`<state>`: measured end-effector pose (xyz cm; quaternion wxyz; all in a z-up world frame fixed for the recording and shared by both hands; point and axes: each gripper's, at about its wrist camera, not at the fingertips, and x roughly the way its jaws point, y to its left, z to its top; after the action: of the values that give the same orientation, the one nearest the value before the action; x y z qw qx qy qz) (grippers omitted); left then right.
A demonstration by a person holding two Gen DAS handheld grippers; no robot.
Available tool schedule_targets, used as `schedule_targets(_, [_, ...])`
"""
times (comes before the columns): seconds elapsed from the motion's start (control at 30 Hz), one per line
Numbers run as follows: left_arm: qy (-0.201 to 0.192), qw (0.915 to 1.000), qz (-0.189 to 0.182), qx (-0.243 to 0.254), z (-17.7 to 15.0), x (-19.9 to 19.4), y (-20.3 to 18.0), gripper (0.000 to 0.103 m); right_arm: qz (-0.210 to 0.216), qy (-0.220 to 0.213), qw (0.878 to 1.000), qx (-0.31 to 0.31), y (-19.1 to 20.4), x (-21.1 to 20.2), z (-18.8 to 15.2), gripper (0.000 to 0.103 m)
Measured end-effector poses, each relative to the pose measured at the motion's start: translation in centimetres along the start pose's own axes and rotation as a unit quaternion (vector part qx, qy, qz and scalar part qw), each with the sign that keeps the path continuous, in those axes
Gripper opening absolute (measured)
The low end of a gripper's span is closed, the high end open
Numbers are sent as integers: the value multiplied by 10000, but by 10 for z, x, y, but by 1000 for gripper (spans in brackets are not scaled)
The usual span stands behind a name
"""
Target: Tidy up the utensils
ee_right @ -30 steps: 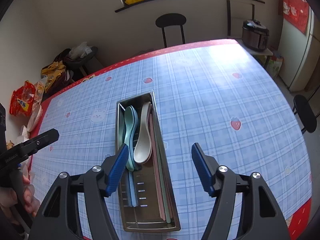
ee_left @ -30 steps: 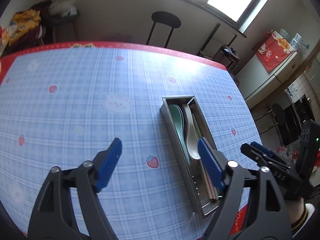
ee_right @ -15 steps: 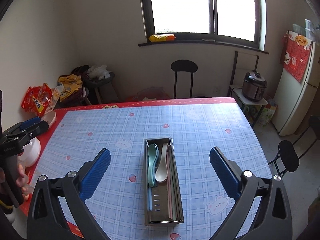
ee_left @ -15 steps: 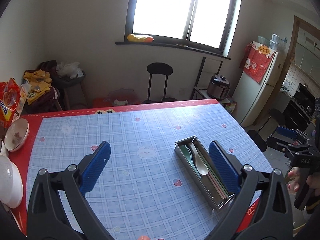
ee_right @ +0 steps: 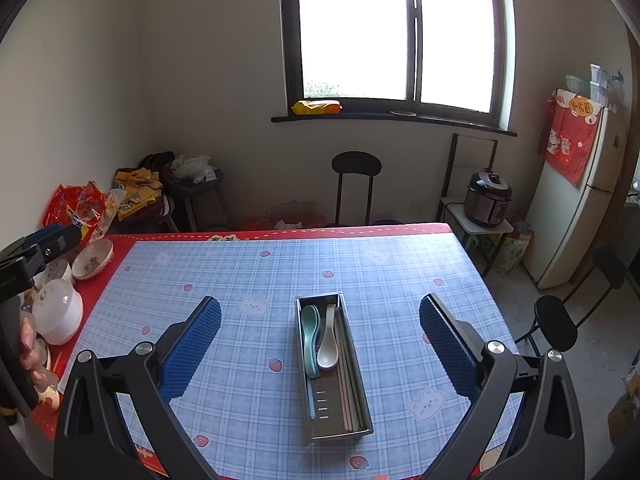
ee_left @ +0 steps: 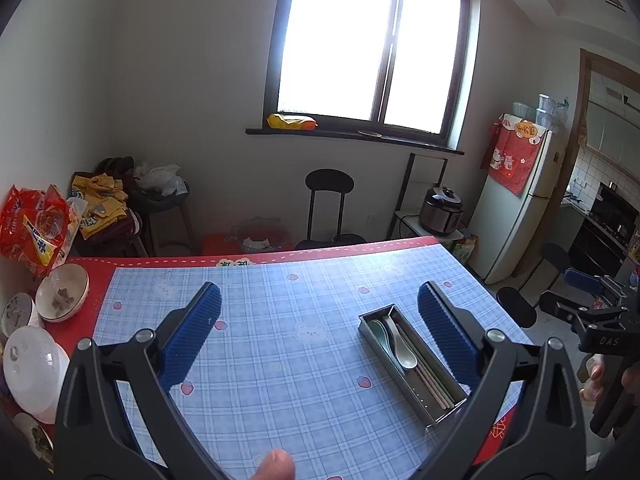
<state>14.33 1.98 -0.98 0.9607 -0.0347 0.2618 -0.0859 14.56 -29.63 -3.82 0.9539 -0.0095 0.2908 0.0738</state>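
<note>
A metal utensil tray [ee_right: 340, 436] lies lengthwise on the blue checked tablecloth. It holds a green spoon [ee_right: 310, 328], a white spoon [ee_right: 328, 354] and pale chopsticks [ee_right: 348, 384]. My right gripper [ee_right: 320, 300] hovers high above and behind it, open, with nothing between its blue pads. In the left wrist view the same tray [ee_left: 444, 412] sits to the right, with the green spoon [ee_left: 378, 330] and the white spoon [ee_left: 404, 354] inside. My left gripper [ee_left: 319, 292] hangs open and empty over the cloth. The right gripper [ee_left: 568, 292] shows at the right edge, hand-held.
Used bowls [ee_right: 94, 258] and a white lidded bowl [ee_right: 58, 314] crowd the table's left edge beside a red snack bag [ee_left: 32, 232]. A black chair [ee_right: 356, 168] stands behind the table. A rice cooker [ee_right: 490, 200], a fridge [ee_right: 576, 216] and stools [ee_right: 556, 322] are on the right.
Both grippers have risen and drawn back from the table, so the tray looks smaller and the window has come into view. Both pairs of jaws have spread wider.
</note>
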Motion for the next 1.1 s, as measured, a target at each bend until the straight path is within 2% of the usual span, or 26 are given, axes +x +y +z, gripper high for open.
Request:
schedule_targets(0.2, [80,9999,-21,110,-5,0,-7,97,-95,3,9999,43,-2,-7,-5,97])
schedule_targets(0.7, [343,9982,280,397,-17,10,-24,97,-246,42,9996,120,-8,-13,-12,97])
schedule_targets(0.87, [353,9959,471,686,-19,11,-37,97,-274,29,9996,109,-7,-17,-14,97])
schedule_targets(1.1, [337,9946,417,886,-23,8,-49,97,-314,24,9995,-12,-3,-19,-15,97])
